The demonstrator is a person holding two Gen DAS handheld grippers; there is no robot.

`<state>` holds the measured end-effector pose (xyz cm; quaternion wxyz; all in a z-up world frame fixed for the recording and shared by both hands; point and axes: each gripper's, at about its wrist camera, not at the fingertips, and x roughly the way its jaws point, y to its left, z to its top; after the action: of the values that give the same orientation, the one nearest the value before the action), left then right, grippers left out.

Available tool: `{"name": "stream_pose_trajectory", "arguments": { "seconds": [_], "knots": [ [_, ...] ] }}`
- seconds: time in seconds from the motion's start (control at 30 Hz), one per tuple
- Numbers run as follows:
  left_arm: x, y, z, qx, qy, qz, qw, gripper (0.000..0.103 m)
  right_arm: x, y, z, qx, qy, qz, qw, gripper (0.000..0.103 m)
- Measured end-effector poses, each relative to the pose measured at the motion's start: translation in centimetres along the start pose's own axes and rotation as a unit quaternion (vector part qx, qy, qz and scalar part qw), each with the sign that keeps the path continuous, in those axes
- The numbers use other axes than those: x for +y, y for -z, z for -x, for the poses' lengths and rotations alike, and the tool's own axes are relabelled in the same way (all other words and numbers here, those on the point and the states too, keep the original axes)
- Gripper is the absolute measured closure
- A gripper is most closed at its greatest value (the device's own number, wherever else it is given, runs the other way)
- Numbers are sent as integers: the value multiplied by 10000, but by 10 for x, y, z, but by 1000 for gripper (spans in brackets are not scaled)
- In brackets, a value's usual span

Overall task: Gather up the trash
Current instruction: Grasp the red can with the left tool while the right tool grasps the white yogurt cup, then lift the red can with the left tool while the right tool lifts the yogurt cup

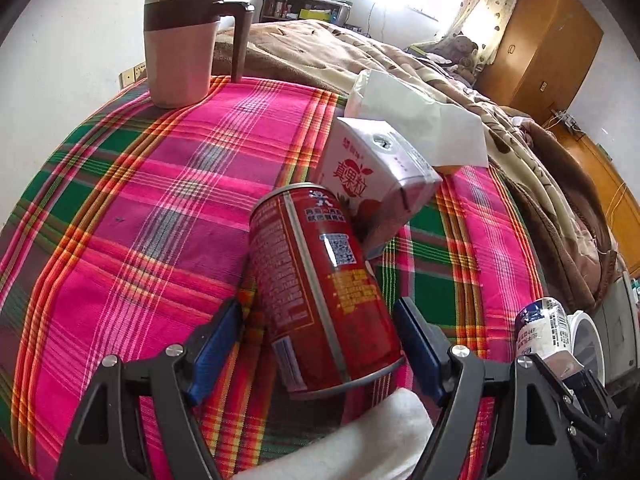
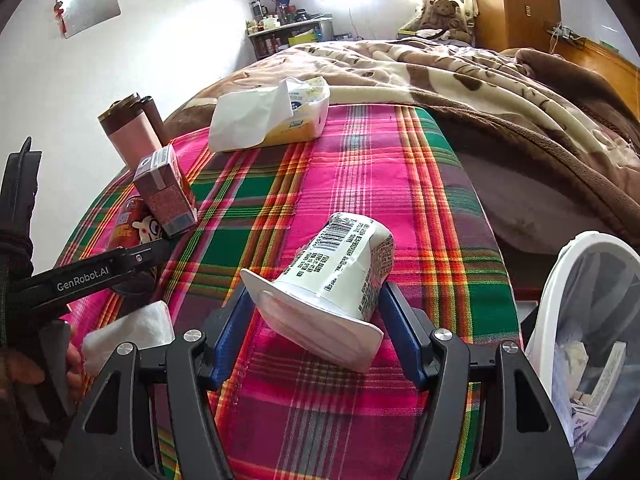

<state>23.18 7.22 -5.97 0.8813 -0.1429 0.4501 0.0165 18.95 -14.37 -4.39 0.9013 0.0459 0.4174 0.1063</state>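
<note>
A red drink can (image 1: pixel 320 280) leans on the plaid cloth (image 1: pixel 140 200) between the blue pads of my left gripper (image 1: pixel 318 304). Cloth shows between the left pad and the can, so the jaws stand open around it. Behind the can lies a pink-and-white juice carton (image 1: pixel 372 176). A crumpled white tissue (image 1: pixel 360 440) lies just under the gripper. In the right wrist view a white yogurt cup (image 2: pixel 336 276) lies on its side, lid end toward the camera, with my right gripper (image 2: pixel 316 292) shut on it. The can (image 2: pixel 128 224) and carton (image 2: pixel 168 196) show at the left.
A pink mug (image 1: pixel 180 48) with a brown lid stands at the cloth's far corner. An open tissue pack (image 2: pixel 276 120) lies at the back edge. A white bin (image 2: pixel 580 320) lined with a bag holds some litter at the right. A rumpled brown blanket (image 2: pixel 480 80) covers the bed beyond.
</note>
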Motion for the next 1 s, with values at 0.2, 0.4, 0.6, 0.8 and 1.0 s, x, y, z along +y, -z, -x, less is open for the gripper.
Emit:
{"name": "stream_pose_trajectory", "arguments": {
  "seconds": [0.2,0.4,0.6,0.8,1.0],
  "knots": [
    [4,4,8,-152,28,-47,9999,42,-1,1,2,-33,-19,-49,10000,37],
    [6,9,20,-302,140,-85,9994,45,4,2,8,-167,-112,89,9998,38],
    [9,18,39,-492,203,-117,9985,47,6,3,17,-289,-120,130,9994,38],
    [14,29,52,-590,201,-125,9980,47,6,7,25,-339,-116,106,9993,38],
    [14,34,64,-748,260,-90,9968,48,11,10,35,-431,-117,178,9988,38]
  ]
}}
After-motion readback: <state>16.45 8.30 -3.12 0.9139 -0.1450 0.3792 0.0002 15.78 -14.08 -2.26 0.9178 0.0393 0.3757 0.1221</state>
